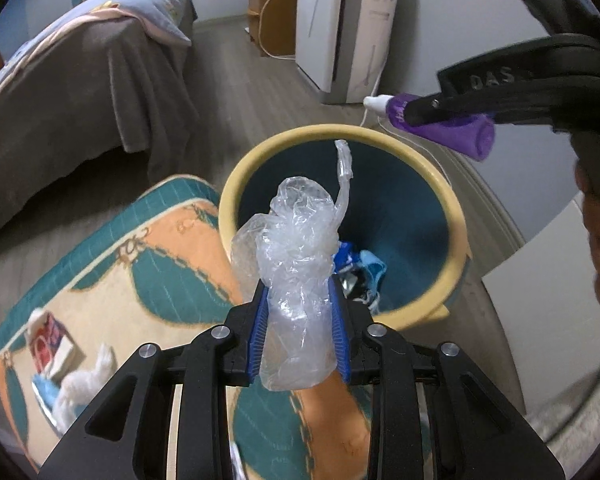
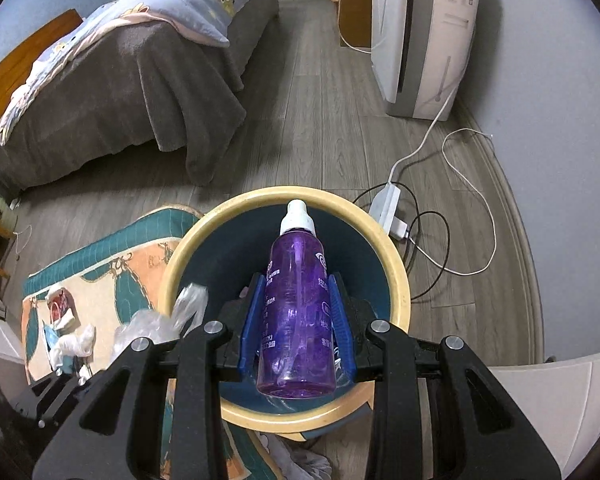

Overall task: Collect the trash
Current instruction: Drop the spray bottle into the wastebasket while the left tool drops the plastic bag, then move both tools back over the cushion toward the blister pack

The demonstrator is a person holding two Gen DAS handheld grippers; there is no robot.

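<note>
Gripping a crumpled clear plastic bag [image 1: 296, 264] between its blue pads, the left gripper [image 1: 298, 312] hung over the near rim of the yellow-rimmed trash bin [image 1: 236, 184], above the rug's [image 1: 112, 264] far edge. The right gripper [image 2: 298, 312] was closed on a purple spray bottle [image 2: 298, 308], held above the bin's mouth, white cap pointing away. Blue scraps [image 1: 364, 272] lay inside the bin. A small carton [image 1: 50, 346] and tissues [image 1: 80, 388] sat on the rug's left side. Beyond stood the bed [image 2: 132, 76] and a white appliance [image 2: 420, 36].

Grey plank floor [image 2: 320, 92], bed [image 2: 112, 80] under grey throw, white appliance [image 2: 424, 36] — perhaps an air purifier — patterned rug [image 1: 112, 264].
</note>
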